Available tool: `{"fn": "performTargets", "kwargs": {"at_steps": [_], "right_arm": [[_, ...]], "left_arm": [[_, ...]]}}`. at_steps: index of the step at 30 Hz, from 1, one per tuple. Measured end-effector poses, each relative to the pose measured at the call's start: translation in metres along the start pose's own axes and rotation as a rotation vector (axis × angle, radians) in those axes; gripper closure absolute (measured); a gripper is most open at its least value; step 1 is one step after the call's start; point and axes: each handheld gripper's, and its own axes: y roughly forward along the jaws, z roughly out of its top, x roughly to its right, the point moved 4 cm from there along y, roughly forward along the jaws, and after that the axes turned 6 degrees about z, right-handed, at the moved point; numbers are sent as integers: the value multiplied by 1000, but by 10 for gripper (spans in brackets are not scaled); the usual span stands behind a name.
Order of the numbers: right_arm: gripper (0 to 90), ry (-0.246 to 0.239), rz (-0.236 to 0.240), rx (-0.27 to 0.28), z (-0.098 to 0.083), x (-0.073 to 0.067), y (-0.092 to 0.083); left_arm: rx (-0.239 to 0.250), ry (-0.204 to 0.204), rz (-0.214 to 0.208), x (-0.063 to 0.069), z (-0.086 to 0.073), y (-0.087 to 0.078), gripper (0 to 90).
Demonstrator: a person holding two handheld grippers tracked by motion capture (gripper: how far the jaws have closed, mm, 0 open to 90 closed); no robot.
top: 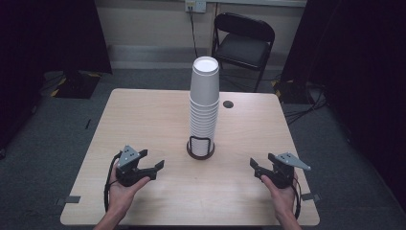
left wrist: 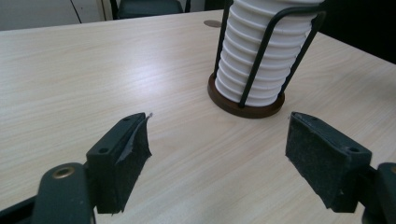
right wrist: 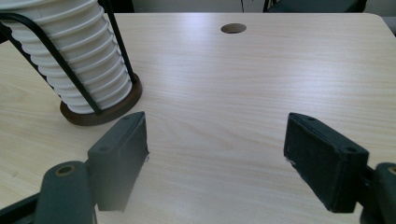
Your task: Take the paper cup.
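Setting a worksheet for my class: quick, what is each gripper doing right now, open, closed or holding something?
Left gripper: open, holding nothing, short of the stack of cups.
Right gripper: open, holding nothing, over the table.

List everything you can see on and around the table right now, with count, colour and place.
cup stack: one tall stack, white, table centre, upside down
cup holder: one, dark round base with black wire uprights, around the stack's bottom
table: one, light wood, fills the middle
cable hole: one, dark, right of the stack
folding chair: one, black, behind the table
wall socket: one, pale, on the back wall
left gripper: one, black, near left, jaws open, empty
right gripper: one, black, near right, jaws open, empty
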Motion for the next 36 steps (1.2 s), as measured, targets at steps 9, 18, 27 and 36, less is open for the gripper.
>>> {"fn": "performTargets", "kwargs": {"at_steps": [9,18,27,36], "right_arm": [[213,-9,15,-24,-3,0,0],[208,-28,58,-31,-2,-10,1],[208,-59,62,-17,0,-21,-3],[208,-54,93,-46,-3,-23,2]], "left_arm": [[23,7,-29,8,5,3,157],[60,64,-97,29,19,-1,159],[94,68,-144,41,49,-4,200],[151,104,-148,46,88,-7,172]]}}
